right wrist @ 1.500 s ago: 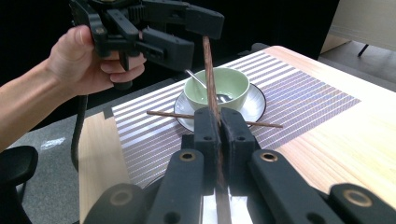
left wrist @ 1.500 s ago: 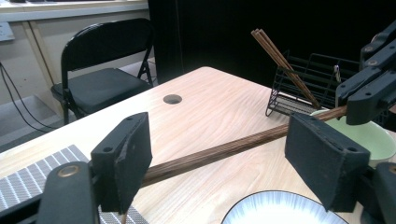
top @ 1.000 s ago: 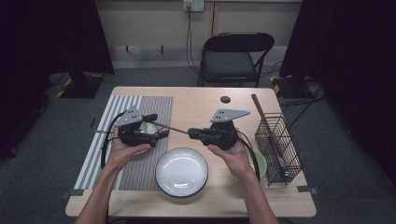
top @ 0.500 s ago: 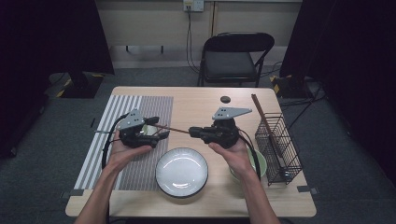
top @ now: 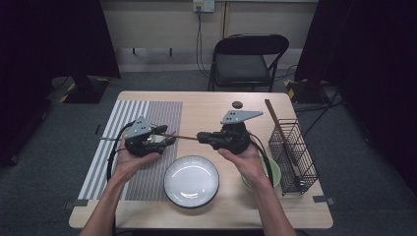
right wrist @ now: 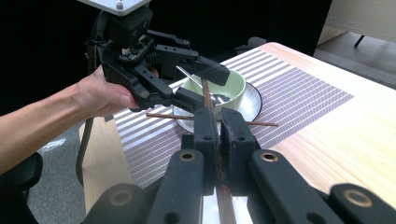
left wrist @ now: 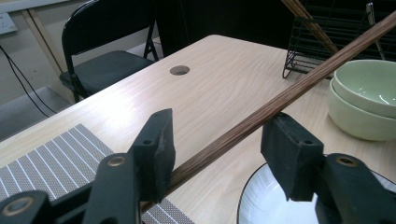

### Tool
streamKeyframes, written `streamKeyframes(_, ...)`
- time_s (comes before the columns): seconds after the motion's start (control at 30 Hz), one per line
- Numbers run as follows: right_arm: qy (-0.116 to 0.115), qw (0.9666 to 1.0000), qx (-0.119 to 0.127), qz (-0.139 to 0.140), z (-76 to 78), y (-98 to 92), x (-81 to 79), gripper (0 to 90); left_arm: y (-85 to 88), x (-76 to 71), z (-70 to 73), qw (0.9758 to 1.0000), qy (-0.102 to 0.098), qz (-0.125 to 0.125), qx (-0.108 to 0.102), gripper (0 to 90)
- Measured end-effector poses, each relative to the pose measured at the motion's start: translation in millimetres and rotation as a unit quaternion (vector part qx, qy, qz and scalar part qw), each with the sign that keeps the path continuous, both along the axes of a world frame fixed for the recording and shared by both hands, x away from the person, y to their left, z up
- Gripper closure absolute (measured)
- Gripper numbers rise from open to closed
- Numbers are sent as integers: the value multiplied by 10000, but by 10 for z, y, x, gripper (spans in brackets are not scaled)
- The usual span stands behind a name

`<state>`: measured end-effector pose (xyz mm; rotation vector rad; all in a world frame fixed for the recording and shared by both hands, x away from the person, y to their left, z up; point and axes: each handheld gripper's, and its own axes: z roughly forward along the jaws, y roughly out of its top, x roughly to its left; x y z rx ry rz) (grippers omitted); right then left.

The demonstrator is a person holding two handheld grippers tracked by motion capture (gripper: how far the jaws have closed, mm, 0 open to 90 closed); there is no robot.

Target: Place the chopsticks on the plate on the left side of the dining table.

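My right gripper clamps 1 brown chopstick tight. My left gripper has just been closing around its far end, jaws half-wide, pads not yet pressing, above the white plate.

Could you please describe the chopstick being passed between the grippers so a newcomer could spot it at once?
Look above the white plate at mid-table. A thin brown chopstick spans level between the right gripper, shut on it, and the left gripper. Unlike the chopstick in the black basket, it hangs in mid-air.
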<state>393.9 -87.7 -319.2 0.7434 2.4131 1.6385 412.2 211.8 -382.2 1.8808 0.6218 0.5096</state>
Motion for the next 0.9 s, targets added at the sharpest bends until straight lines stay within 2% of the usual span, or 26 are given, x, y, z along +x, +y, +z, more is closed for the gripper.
streamKeyframes(0.1, -38, 10000, 34, -13, 22, -5, 15, 859, -7, 19, -24, 10000, 57, -60, -4, 493)
streamKeyframes(0.2, -59, 10000, 71, -29, 51, -6, 32, 861, -36, 26, -41, 9998, 122, -113, 91, 547)
streamKeyframes(0.37, -138, 9997, 211, 6, 164, 2, 79, 864, -89, 30, -64, 9994, 170, -286, 138, 632)
streamKeyframes(0.57, -235, 9992, 311, 13, 310, 59, 162, 864, -116, 26, -94, 9985, 322, -443, 73, 703)
streamKeyframes(0.63, -275, 9990, 339, -31, 346, 77, 189, 863, -123, 19, -106, 9976, 434, -541, -62, 716)
streamKeyframes(0.73, -354, 9986, 386, -71, 388, 99, 225, 860, -156, -20, -112, 9966, 491, -658, -37, 747)
streamKeyframes(0.87, -350, 9981, 504, -59, 418, 109, 281, 857, -198, -77, -113, 9948, 548, -859, -63, 782)
streamKeyframes(0.9, -358, 9980, 511, -35, 427, 112, 289, 853, -201, -84, -125, 9927, 644, -993, -213, 789)
